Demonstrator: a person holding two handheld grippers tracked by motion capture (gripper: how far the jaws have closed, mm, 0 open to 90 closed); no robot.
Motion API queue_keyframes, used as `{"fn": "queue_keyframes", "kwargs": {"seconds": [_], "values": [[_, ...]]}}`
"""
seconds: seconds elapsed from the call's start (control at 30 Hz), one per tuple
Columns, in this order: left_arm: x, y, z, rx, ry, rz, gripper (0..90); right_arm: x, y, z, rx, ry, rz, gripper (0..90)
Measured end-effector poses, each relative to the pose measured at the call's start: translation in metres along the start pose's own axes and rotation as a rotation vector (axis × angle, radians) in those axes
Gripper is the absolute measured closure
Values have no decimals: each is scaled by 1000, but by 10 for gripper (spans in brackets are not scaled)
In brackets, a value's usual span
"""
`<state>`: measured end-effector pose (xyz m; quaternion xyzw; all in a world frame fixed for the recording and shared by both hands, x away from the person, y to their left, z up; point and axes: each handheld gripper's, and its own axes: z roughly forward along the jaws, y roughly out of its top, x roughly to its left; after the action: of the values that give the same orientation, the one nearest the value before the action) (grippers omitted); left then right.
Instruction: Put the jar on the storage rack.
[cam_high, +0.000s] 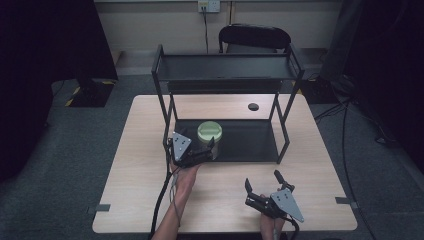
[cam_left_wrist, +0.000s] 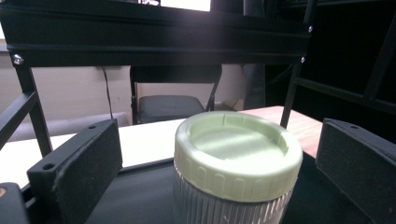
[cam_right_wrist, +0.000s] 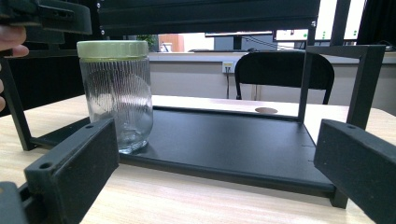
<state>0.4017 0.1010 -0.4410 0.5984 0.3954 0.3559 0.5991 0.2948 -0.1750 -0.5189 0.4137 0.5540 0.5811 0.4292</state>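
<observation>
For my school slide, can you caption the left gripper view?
The open left gripper straddles a ribbed glass jar with a pale green lid on the black shelf rack.

A black folding chair (cam_high: 254, 38) stood behind the far edge of the worktop (cam_high: 140, 170), against a pale wall with a socket (cam_high: 208, 6). A small dark disc (cam_high: 253, 106) lay near that far edge. Grey carpet (cam_high: 75, 150) surrounded the worktop.

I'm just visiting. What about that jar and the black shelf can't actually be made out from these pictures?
- Jar base: cut off by the bottom edge, left gripper view.
- Jar contents: glass is ribbed; looks empty, uncertain.
- Top shelf surface: too dark, high view.
- Small dark disc on the table: too small to identify.
</observation>
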Motion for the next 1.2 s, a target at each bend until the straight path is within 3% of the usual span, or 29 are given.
{"fn": "queue_keyframes", "kwargs": {"seconds": [0.47, 0.7, 1.0, 1.2], "values": [[0, 5, -8, -13, 16, 14, 0, 0, 0, 0, 4, 7, -5, 0], [-2, 6, -13, 2, 5, 22, 0, 0, 0, 0, 3, 9, -7, 0], [0, 10, -22, -19, -1, 8, 0, 0, 0, 0, 3, 6, -8, 0], [-2, 12, -27, -25, 2, 24, 0, 0, 0, 0, 3, 5, -8, 0]]}}
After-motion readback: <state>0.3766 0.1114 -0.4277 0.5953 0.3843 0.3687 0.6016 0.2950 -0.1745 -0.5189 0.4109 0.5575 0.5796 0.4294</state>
